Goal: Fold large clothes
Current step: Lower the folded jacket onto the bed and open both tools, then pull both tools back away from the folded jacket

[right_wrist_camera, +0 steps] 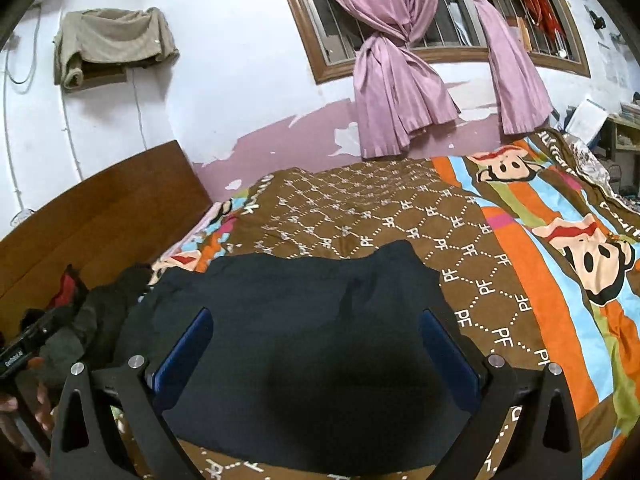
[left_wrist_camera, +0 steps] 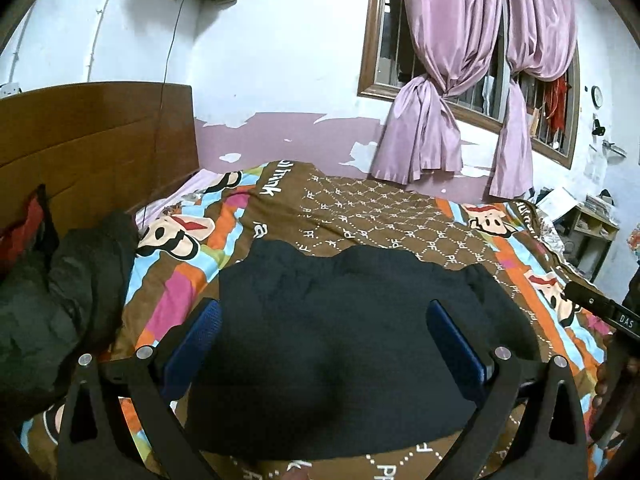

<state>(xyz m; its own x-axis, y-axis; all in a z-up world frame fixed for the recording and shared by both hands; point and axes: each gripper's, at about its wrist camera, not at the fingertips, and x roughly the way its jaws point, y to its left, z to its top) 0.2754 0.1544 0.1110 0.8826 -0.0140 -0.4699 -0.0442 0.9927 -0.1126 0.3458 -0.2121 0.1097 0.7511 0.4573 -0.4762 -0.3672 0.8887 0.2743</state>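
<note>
Two black two-finger grippers hovering over bed, both released, blue pads spread wide, nothing gripped. Left gripper (left_wrist_camera: 324, 344) and right gripper (right_wrist_camera: 316, 354) each looking down on dark navy folded cloth garment (left_wrist_camera: 340, 340) (right_wrist_camera: 304, 344), lying flat beneath and ahead of pads on brown cartoon-print quilt (left_wrist_camera: 384, 216) (right_wrist_camera: 360, 208). Dark green crumpled jacket heap (left_wrist_camera: 60, 300) sitting left of left gripper. Pink knotted curtains (left_wrist_camera: 432, 128) hanging far ahead.
</note>
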